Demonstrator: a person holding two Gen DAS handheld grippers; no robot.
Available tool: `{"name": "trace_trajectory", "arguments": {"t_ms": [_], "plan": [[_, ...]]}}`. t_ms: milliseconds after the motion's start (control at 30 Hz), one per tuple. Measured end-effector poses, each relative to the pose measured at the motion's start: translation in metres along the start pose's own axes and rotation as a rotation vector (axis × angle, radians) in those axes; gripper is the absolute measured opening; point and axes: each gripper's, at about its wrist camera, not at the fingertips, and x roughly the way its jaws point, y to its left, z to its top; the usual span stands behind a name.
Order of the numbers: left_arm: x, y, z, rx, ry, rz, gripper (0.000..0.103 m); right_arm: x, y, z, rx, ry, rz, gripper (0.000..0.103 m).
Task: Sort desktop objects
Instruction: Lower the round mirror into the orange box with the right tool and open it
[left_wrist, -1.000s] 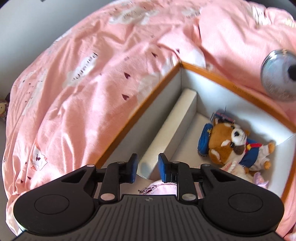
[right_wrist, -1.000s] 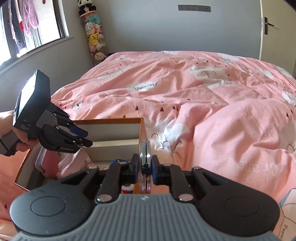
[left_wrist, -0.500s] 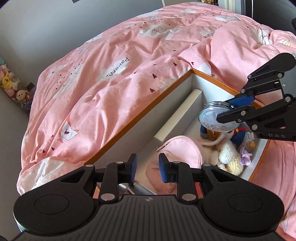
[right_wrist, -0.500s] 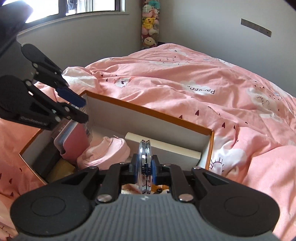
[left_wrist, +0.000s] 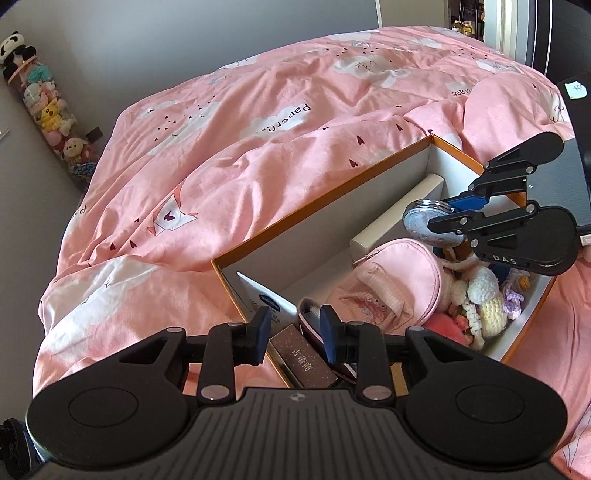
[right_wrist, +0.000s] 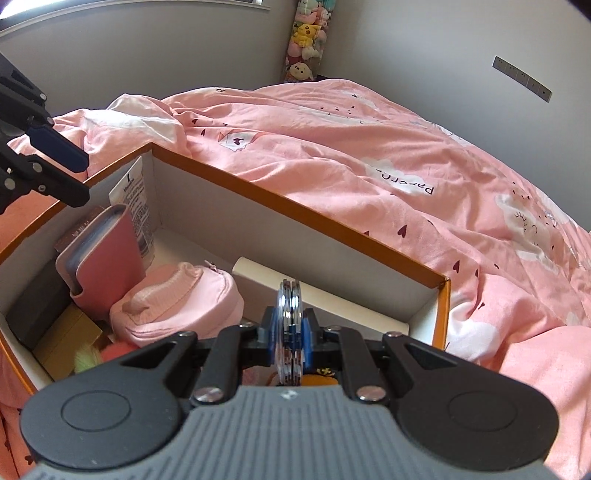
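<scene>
Both tools now over one box (left_wrist: 334, 192): right (right_wrist: 290, 326) grips one compact (right_wrist: 290, 310); left (left_wrist: 294, 334) opening (empty).

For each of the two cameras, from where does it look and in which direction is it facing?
Left wrist: sits behind the left tongs, looks down along them into the box on the pink quilt; its own opening, empty fingers show, and the right tongs gripping a silver compact.
Right wrist: sits behind the right tongs, looks down into the box; its fingers clamp the compact edge-on, the left tongs at upper left.
Shared: box, pink pouch, quilt, compact, both tongs.
</scene>
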Motion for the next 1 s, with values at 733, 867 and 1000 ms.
{"name": "trace_trajectory", "arguments": {"t_ms": [733,867,1000], "plan": [[-0.027,-0.012,-0.014,-0.021,-0.04,0.011,0.051,-0.012,0.018,-0.009,-0.086,0.081,-0.056,0.027],[-0.042,-0.017,-0.016,-0.039,-0.074,0.007,0.051,-0.035,0.02,-0.012,-0.076,0.056,-0.074,0.034],[-0.056,-0.025,-0.022,-0.08,-0.117,0.007,0.056,-0.063,0.024,-0.016,-0.054,0.014,-0.091,0.043]]}}
